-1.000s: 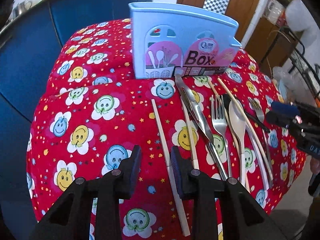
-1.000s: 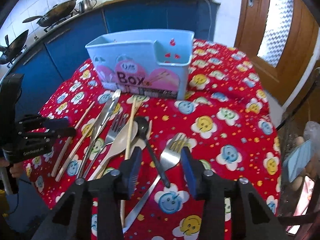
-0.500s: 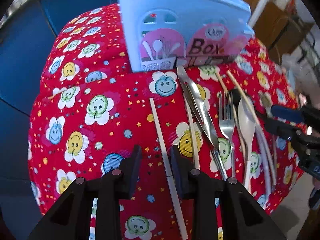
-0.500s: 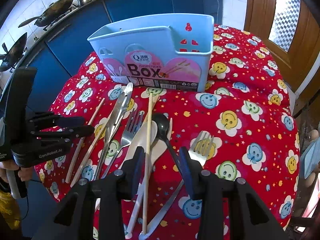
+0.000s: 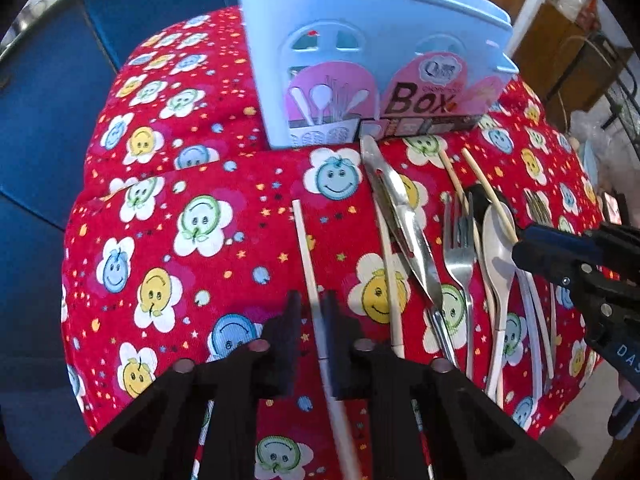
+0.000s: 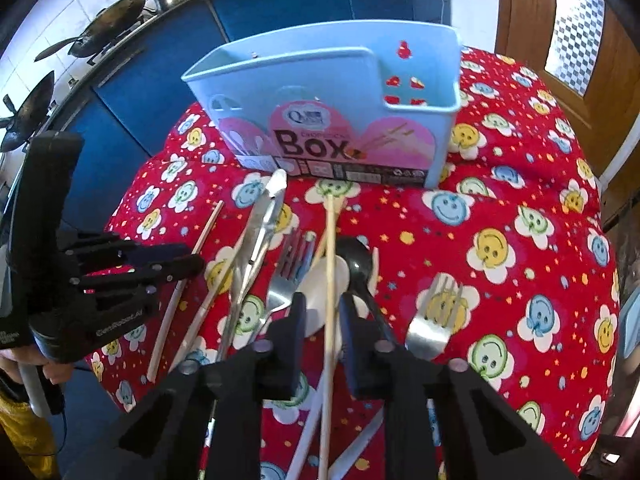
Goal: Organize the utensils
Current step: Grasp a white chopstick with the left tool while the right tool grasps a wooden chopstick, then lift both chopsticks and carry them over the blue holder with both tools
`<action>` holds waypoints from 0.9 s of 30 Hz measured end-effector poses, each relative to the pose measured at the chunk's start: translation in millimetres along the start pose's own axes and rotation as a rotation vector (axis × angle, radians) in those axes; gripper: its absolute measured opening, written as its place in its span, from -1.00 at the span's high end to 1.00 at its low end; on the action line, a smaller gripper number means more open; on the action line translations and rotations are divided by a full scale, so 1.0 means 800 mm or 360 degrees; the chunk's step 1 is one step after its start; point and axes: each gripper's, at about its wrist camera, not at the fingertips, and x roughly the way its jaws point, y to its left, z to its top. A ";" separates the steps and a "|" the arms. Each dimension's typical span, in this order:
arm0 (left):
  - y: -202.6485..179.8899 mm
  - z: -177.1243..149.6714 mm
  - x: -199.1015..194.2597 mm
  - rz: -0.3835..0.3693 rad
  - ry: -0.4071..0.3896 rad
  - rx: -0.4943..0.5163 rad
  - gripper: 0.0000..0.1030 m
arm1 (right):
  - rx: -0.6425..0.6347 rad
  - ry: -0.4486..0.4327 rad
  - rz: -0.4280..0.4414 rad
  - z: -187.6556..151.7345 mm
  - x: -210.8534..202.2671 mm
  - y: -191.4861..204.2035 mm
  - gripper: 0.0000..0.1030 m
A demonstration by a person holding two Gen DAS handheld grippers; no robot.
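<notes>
Red smiley cloth (image 5: 192,220), left gripper (image 5: 311,312) fingers just closed on pale chopstick (image 5: 306,256), right gripper (image 6: 323,312) narrowed around wooden chopstick (image 6: 330,256).

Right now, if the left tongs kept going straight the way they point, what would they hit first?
Likely the red tablecloth. The left tongs point steeply down, shut on the pale chopstick lying on that cloth. Whether the tips already touch the cloth is unclear.
</notes>
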 end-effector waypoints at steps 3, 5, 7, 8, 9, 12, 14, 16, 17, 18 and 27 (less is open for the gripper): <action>0.009 -0.003 -0.001 -0.0045 -0.0022 -0.0072 0.90 | -0.0037 0.0023 -0.0065 -0.001 0.006 0.006 0.72; 0.016 -0.008 -0.008 -0.0071 -0.0052 -0.0126 0.91 | -0.0033 0.0040 -0.0080 0.000 0.009 0.005 0.72; 0.019 -0.012 -0.019 -0.0104 -0.0118 -0.0140 0.91 | -0.0033 0.0044 -0.0085 0.002 0.010 0.002 0.71; 0.020 -0.016 -0.026 -0.0120 -0.0163 -0.0148 0.91 | -0.0041 0.0044 -0.0086 0.003 0.011 0.001 0.71; 0.022 -0.019 -0.032 -0.0146 -0.0195 -0.0154 0.91 | -0.0049 0.0054 -0.0089 0.004 0.014 0.000 0.71; 0.028 -0.027 -0.046 -0.0235 -0.0246 -0.0177 0.91 | -0.0057 0.0099 -0.0059 0.008 0.023 -0.001 0.74; 0.030 -0.030 -0.054 -0.0268 -0.0299 -0.0173 0.91 | -0.0042 0.0082 -0.0046 0.010 0.021 -0.001 0.79; 0.028 -0.034 -0.059 -0.0260 -0.0361 -0.0155 0.91 | -0.0017 0.0043 -0.0003 0.013 0.013 -0.003 0.82; 0.028 -0.037 -0.062 -0.0265 -0.0384 -0.0144 0.91 | -0.0014 0.0032 0.0012 0.013 0.011 -0.003 0.84; 0.027 -0.039 -0.065 -0.0272 -0.0407 -0.0135 0.91 | -0.0006 0.0016 0.0028 0.013 0.006 -0.003 0.86; 0.009 -0.028 -0.106 -0.0323 -0.0703 -0.0068 0.91 | 0.0020 -0.0167 0.0082 0.008 -0.029 -0.005 0.88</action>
